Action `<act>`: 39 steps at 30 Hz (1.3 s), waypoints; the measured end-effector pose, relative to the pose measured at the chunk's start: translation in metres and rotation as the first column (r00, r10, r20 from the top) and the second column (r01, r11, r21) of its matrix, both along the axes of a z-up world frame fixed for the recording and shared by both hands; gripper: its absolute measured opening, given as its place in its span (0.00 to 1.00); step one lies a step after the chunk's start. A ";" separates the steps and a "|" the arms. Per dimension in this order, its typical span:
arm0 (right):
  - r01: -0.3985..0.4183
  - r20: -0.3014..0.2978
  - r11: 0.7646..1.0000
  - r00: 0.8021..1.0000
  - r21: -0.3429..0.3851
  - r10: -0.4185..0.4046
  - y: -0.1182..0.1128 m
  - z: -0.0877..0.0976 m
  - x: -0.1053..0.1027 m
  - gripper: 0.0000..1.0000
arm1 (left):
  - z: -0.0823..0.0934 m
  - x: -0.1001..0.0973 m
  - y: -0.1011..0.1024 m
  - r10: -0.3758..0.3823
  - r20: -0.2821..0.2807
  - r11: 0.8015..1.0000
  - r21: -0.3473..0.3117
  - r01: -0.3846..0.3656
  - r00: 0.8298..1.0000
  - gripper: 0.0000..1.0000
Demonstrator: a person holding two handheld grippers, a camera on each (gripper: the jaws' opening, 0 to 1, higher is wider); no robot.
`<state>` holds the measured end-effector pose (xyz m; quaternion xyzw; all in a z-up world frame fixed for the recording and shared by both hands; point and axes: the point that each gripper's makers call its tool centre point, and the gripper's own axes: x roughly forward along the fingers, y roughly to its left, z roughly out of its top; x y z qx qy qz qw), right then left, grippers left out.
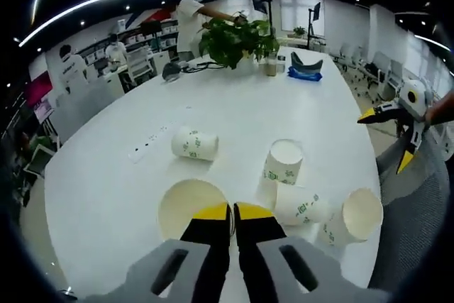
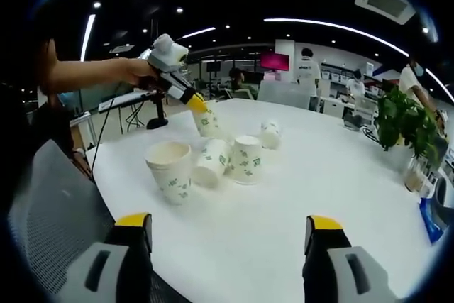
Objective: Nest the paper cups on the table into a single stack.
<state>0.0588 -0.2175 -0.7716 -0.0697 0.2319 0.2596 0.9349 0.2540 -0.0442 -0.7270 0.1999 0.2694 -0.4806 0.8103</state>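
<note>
Several white paper cups with green print are on the white table (image 1: 234,108). My left gripper (image 1: 233,211) is shut on the rim of one cup (image 1: 186,207), whose open mouth faces the camera. In the right gripper view that same left gripper (image 2: 191,101) holds the cup (image 2: 208,122) lifted above the others. One cup (image 1: 194,144) lies on its side to the left, one (image 1: 284,161) stands in the middle, one (image 1: 301,207) lies beside it, and one (image 1: 355,218) is near the table edge. My right gripper (image 2: 228,221) is open and empty, off the table edge (image 1: 386,138).
A potted plant (image 1: 237,40) and a blue object (image 1: 305,72) stand at the far end of the table. A flat socket strip (image 1: 145,145) lies left of the cups. A grey chair (image 2: 50,204) sits by the near edge. People stand in the background.
</note>
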 end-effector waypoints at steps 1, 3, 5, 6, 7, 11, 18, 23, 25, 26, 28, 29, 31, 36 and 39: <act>-0.001 -0.001 1.000 1.000 -0.001 0.001 0.000 0.000 0.000 0.90 | 0.002 -0.003 0.000 -0.003 0.001 1.000 -0.002 0.003 1.000 0.00; -0.003 0.000 1.000 1.000 -0.001 0.003 0.000 0.000 0.000 0.90 | 0.008 -0.007 0.000 -0.016 0.003 1.000 -0.014 0.016 1.000 0.00; -0.004 0.001 1.000 1.000 0.001 0.004 0.000 0.000 0.000 0.90 | 0.013 -0.014 -0.001 -0.027 0.003 0.999 -0.022 0.027 1.000 0.00; -0.004 0.001 1.000 1.000 0.001 0.004 0.000 0.000 0.000 0.90 | 0.016 -0.020 -0.003 -0.037 0.003 0.999 -0.025 0.037 0.999 0.00; -0.005 0.000 1.000 1.000 0.000 0.005 0.000 -0.001 0.000 0.90 | 0.018 -0.024 -0.004 -0.045 0.003 0.999 -0.024 0.045 0.999 0.00; -0.007 0.001 1.000 1.000 0.000 0.007 0.001 0.000 -0.001 0.90 | 0.029 -0.042 -0.009 -0.089 0.003 0.996 -0.024 0.089 0.996 0.00; -0.006 0.004 1.000 1.000 0.000 0.006 0.001 0.000 -0.001 0.90 | 0.037 -0.069 -0.012 -0.154 -0.013 0.988 -0.018 0.154 0.988 0.00; -0.006 0.005 1.000 1.000 0.002 0.006 0.001 0.001 -0.001 0.90 | 0.039 -0.094 -0.017 -0.205 -0.038 0.979 -0.010 0.205 0.978 0.00; -0.008 0.004 1.000 1.000 0.001 0.008 0.001 0.000 -0.001 0.90 | 0.039 -0.101 -0.020 -0.217 -0.050 0.976 -0.004 0.217 0.975 0.00; -0.009 0.003 1.000 1.000 0.000 0.009 0.001 0.000 -0.001 0.90 | 0.039 -0.105 -0.021 -0.225 -0.051 0.974 0.002 0.225 0.973 0.00; -0.011 0.003 1.000 1.000 -0.001 0.011 0.002 0.000 -0.001 0.90 | 0.040 -0.112 -0.023 -0.242 -0.061 0.970 0.001 0.242 0.968 0.00; -0.009 0.003 1.000 1.000 -0.002 0.009 0.001 0.000 -0.001 0.90 | 0.041 -0.116 -0.025 -0.250 -0.062 0.968 0.001 0.250 0.966 0.00; -0.009 0.003 1.000 1.000 -0.002 0.009 0.001 0.000 -0.001 0.90 | 0.043 -0.121 -0.027 -0.268 -0.060 0.963 -0.003 0.268 0.962 0.00; -0.014 0.001 1.000 1.000 -0.009 0.014 0.000 -0.002 -0.001 0.89 | 0.047 -0.139 -0.037 -0.308 -0.072 0.951 -0.013 0.308 0.949 0.00; -0.013 0.001 1.000 1.000 -0.008 0.013 0.000 -0.002 -0.001 0.89 | 0.044 -0.150 -0.042 -0.338 -0.089 0.941 -0.004 0.339 0.937 0.00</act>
